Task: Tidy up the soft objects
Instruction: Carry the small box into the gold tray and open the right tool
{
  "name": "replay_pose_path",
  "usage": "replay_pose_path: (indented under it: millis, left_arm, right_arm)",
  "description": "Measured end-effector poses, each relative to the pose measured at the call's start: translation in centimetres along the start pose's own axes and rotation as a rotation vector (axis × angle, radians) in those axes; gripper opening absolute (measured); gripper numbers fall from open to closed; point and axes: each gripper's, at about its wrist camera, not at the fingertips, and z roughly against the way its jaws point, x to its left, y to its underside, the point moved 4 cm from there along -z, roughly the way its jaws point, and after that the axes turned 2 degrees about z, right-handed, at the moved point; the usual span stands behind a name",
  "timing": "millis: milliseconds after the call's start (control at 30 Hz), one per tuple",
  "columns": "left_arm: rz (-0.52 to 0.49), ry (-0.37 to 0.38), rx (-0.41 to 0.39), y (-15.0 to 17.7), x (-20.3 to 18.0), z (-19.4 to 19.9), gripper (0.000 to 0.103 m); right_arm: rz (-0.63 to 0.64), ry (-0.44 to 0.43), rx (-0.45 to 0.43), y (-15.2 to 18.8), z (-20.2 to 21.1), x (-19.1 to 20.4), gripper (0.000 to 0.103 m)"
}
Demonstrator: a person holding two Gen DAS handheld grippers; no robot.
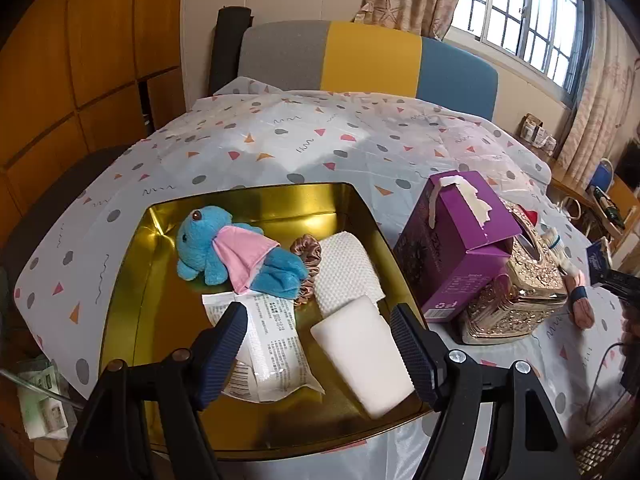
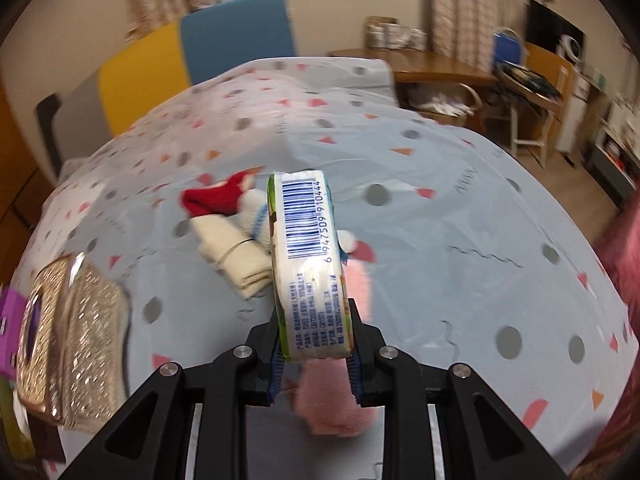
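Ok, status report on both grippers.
Left gripper open over gold tray. Right gripper shut on tissue pack, lifted above bedspread. Nothing blocking.

Covered by a pale plastic sheet printed with grey dots, pink and orange triangles and dark squiggles. Directly on the sheet, in the left wrist view: a gold tin tray near the front edge; just right of it a purple tissue carton leaning against an ornate gold tissue holder; beyond that, a pink cloth roll. In the right wrist view, lying on the sheet: the same glittering gold holder at left, a red knit item, a folded cream cloth beside it, and a pink fluffy piece, partly hidden.
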Motion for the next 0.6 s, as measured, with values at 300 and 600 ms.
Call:
replay_pose_path:
  millis: [300,600]
  left_arm:
    - [0.014,0.008,0.017,0.6,0.9,-0.4,0.075]
    - [0.111,-0.058,0.013,0.8,5.8,-0.3,0.075]
  right_arm:
    - [-0.019,-0.197,-0.022,-1.2,3.0,5.2,0.024]
    - [0.259,-0.484,-0.117,-2.2,11.2,21.4,0.024]
